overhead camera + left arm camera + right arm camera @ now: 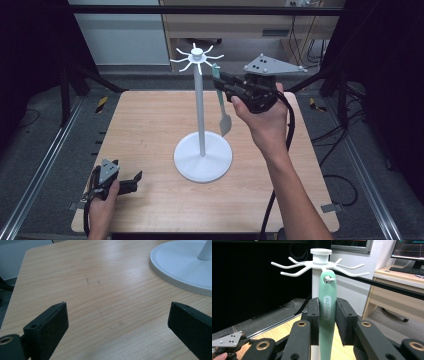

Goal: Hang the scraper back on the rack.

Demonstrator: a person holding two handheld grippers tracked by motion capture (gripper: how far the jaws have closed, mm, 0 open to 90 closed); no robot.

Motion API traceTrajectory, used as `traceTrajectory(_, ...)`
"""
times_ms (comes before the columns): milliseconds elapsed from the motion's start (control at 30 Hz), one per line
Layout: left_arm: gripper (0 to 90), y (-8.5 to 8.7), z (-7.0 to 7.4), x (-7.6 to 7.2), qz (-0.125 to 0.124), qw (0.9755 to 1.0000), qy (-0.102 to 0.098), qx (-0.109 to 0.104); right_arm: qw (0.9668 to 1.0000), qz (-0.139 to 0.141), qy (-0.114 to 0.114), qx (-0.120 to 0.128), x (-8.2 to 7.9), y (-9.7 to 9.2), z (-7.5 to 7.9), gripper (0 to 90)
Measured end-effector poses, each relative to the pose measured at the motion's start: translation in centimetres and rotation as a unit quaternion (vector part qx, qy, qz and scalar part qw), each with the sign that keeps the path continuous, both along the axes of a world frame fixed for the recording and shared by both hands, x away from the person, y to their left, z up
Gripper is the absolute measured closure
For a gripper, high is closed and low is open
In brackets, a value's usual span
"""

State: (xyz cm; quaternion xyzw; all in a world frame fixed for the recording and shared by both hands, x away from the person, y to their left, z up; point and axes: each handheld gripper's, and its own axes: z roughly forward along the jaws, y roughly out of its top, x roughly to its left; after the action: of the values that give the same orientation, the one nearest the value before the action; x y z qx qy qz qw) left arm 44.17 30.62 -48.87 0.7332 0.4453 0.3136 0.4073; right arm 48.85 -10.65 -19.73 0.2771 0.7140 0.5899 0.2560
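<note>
Green spatula clamped between right gripper fingers (hole on rack hook); left gripper fingers wide apart over desk.

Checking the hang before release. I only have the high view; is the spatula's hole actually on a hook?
Observer: Yes. In the right gripper view a hook tip passes through the hole at the top of the green spatula.
Operator: Is the right gripper still gripping it?
Observer: The right gripper has both pads against the handle, just below the hole.
Operator: Is the left one anywhere near the rack?
Observer: The left gripper has its jaws wide open with bare table between them; the rack base lies ahead and to one side, untouched.
</note>
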Motion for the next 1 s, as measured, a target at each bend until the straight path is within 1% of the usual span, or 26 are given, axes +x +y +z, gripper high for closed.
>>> traceTrajectory(133, 2.7, -0.02, 0.01, -0.01, -0.001, 1.0000, 0.000, 0.001, 1.0000, 0.000, 0.002, -0.004, 0.13, 0.19, -0.03, 74.2)
traceTrajectory(500, 2.8, -0.09, -0.03, 0.00, -0.001, 1.0000, 0.001, 0.000, 1.0000, 0.001, 0.003, -0.003, 0.09, 0.15, -0.15, 74.1)
traceTrajectory(800, 2.8, -0.06, -0.04, 0.02, -0.001, 1.0000, 0.002, 0.001, 1.0000, -0.002, -0.001, -0.003, 0.02, 0.12, -0.22, 73.9)
traceTrajectory(1000, 2.8, -0.08, -0.10, 0.07, -0.001, 1.0000, 0.003, 0.001, 1.0000, -0.002, 0.002, -0.003, 0.14, 0.19, -0.17, 73.9)
